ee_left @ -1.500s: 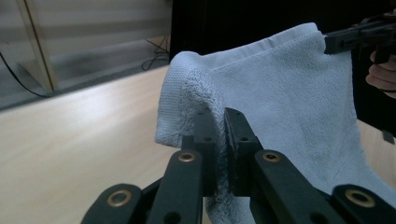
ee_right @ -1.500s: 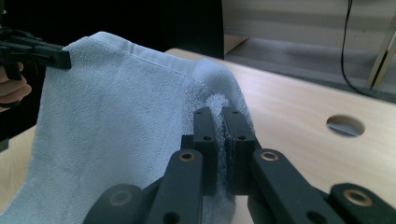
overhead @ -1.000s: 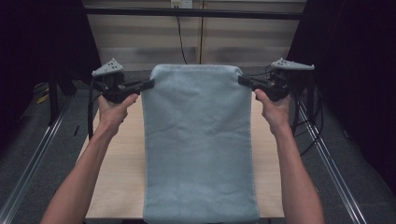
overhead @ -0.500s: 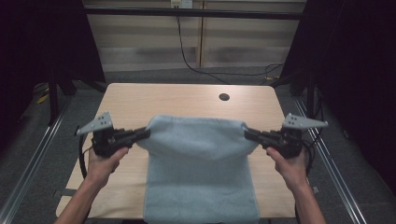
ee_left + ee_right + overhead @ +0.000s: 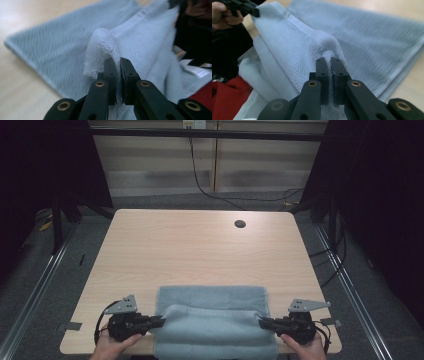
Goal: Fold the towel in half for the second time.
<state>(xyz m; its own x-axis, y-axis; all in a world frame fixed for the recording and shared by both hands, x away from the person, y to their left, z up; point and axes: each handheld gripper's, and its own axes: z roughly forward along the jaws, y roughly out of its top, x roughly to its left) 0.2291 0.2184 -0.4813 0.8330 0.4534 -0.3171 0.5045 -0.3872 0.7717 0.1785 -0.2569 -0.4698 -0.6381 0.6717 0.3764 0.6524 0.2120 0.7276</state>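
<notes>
Bright even light on the table (image 5: 200,250), dark surroundings, soft blurred backgrounds in close views

Two black handheld grippers: left gripper (image 5: 161,321), right gripper (image 5: 262,322), each topped by a grey three-cornered plate with small holes. Black cable looped behind each. Flat black fingers (image 5: 110,75) on linkage arms with brass-coloured rivets. Bare hands, no sleeves. Red garment (image 5: 227,100) below.

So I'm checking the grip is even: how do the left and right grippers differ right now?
The left gripper pinches the towel at its left corner, the right gripper at its right. The left's grey plate tilts up more than the right's. Both are shut on raised corners above the towel's flat far part on the table.
</notes>
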